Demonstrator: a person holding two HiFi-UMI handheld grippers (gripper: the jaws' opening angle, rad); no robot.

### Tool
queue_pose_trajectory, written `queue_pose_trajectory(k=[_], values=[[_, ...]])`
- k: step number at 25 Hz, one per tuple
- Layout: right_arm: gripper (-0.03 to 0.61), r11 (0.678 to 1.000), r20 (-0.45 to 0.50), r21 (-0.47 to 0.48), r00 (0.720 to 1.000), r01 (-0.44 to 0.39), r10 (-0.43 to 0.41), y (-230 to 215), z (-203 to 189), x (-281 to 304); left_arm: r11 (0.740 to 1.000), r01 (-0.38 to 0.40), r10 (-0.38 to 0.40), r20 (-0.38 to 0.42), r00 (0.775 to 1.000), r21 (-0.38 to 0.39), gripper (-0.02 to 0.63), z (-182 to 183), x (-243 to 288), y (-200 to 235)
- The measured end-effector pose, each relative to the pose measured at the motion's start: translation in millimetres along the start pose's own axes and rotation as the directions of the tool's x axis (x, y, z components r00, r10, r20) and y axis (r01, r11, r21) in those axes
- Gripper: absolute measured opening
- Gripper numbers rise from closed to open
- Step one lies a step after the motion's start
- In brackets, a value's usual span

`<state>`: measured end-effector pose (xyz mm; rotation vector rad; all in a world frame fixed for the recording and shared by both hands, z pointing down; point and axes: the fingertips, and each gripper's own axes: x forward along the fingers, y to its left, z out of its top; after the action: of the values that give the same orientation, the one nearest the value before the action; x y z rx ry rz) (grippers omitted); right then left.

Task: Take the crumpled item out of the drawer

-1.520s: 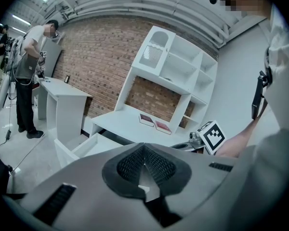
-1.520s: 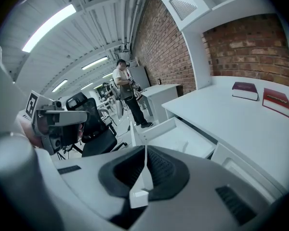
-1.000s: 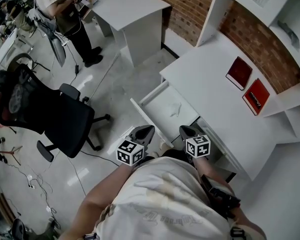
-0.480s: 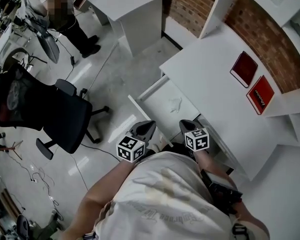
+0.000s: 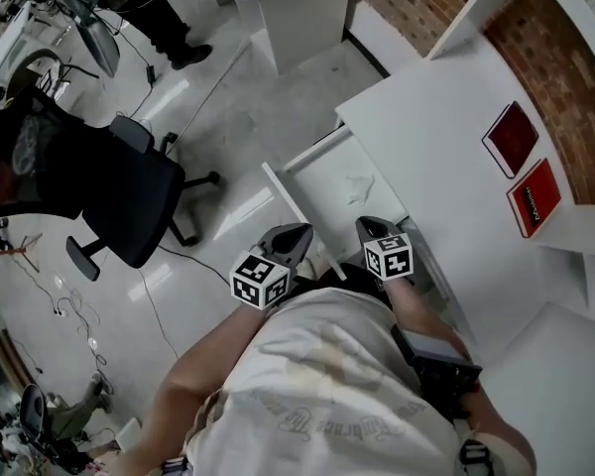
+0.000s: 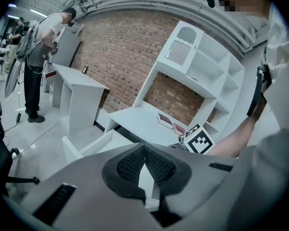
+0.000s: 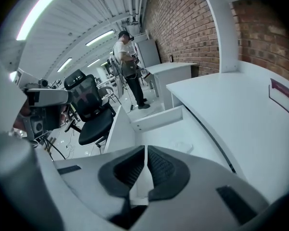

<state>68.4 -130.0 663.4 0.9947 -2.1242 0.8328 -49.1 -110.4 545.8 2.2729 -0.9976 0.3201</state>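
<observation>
At the far left of the head view stands one black office chair on the pale floor. Above it only the dark legs of one second person show; the left gripper view has that person standing beside a separate white desk. Next comes the left claw, one of two. It carries one marker cube and sits over the front panel of the single open drawer. In its own view its two pads meet at the tips, closed with nothing between them. Inside the drawer lies one crumpled item, small and whitish. It rests on the drawer floor on the side toward the worktop, apart from both claws. The right claw, with the second marker cube, hangs over the near end of the drawer, just beside the worktop edge. Its own view shows its pads pressed together and empty, and the crumpled item sits ahead of them, untouched. To the right spreads the white worktop. It bears two red books, lying flat side by side near the brick wall, the nearer of them with pale lettering on its cover.
</observation>
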Motion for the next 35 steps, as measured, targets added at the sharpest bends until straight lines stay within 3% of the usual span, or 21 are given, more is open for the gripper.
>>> queue_pose_trajectory(k=[20,27,31,35], values=[[0.031,0.988,-0.189,-0.152,0.981,0.005,-0.034,-21,-13,65,0.992,-0.059,0.057,-0.024,0.998,-0.111,0.02,-10,14,27],[0.036,0.989,-0.203,-0.145,0.978,0.026,-0.055,-28,-18,89,0.989,-0.079,0.074,-0.044,0.996,-0.123,0.02,-17,15,31],[0.136,0.993,-0.205,-0.108,0.977,0.044,-0.065,-36,-18,101,0.988,-0.087,0.081,-0.047,0.996,-0.131,0.02,-16,16,34],[0.18,0.996,-0.218,-0.059,0.973,0.06,-0.071,-45,-21,112,0.985,-0.097,0.092,-0.045,0.995,-0.141,0.02,-14,17,38]])
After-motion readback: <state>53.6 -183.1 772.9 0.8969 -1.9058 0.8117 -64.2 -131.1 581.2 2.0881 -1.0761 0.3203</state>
